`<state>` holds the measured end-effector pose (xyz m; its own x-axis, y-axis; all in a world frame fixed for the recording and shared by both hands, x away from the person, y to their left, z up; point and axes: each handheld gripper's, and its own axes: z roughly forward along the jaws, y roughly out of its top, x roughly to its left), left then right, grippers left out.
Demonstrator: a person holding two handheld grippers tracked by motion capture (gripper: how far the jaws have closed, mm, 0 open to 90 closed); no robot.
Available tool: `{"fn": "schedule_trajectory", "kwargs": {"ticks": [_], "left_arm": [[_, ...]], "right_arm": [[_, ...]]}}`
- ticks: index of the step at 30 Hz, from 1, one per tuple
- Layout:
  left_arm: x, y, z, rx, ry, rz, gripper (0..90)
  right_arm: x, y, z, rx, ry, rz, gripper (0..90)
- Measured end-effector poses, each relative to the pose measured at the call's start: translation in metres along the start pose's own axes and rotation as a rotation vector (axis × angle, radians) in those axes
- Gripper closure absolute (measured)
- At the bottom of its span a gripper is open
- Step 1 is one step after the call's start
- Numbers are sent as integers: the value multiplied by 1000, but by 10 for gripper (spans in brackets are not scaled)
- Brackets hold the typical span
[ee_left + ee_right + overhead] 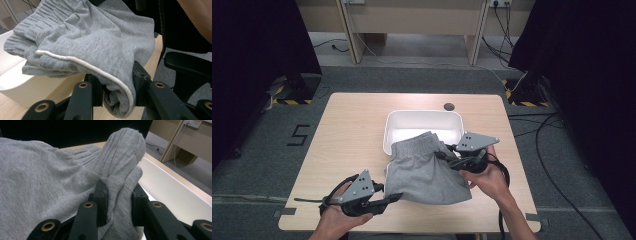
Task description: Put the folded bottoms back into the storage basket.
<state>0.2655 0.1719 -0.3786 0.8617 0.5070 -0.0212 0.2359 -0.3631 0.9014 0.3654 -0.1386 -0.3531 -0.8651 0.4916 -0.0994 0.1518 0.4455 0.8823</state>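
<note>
One mark legible: a black figure "5" (300, 135) on the grey floor (257, 165), left of the tabletop (357, 125); nothing else readable; no lettering on the grey cloth or the white tub.

Recording lab or test bay, not a home.
Black curtains (252, 60) flank a lone wooden table (352, 140); hazard-taped stand bases (292, 90), loose floor cables (552, 150), grey carpet tiles (257, 150).
</note>
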Motion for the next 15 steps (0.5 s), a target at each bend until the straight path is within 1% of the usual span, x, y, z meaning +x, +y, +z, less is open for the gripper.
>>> {"fn": "schedule_trajectory", "kwargs": {"ticks": [2,3,9,13,15], "left_arm": [[3,4,0,-3,2,3,670],[5,6,0,-2,3,4,670],[14,18,-2,-14,12,11,670],[21,26,-3,-13,23,14,670],[26,28,-2,-13,29,9,670]], "right_arm": [[-3,4,0,-1,-3,0,727],[-4,7,0,-2,-7,-13,727],[-13,23,2,2,-19,-29,727],[-20,32,4,4,-21,-31,726],[-24,35,6,7,-22,-32,726]]}}
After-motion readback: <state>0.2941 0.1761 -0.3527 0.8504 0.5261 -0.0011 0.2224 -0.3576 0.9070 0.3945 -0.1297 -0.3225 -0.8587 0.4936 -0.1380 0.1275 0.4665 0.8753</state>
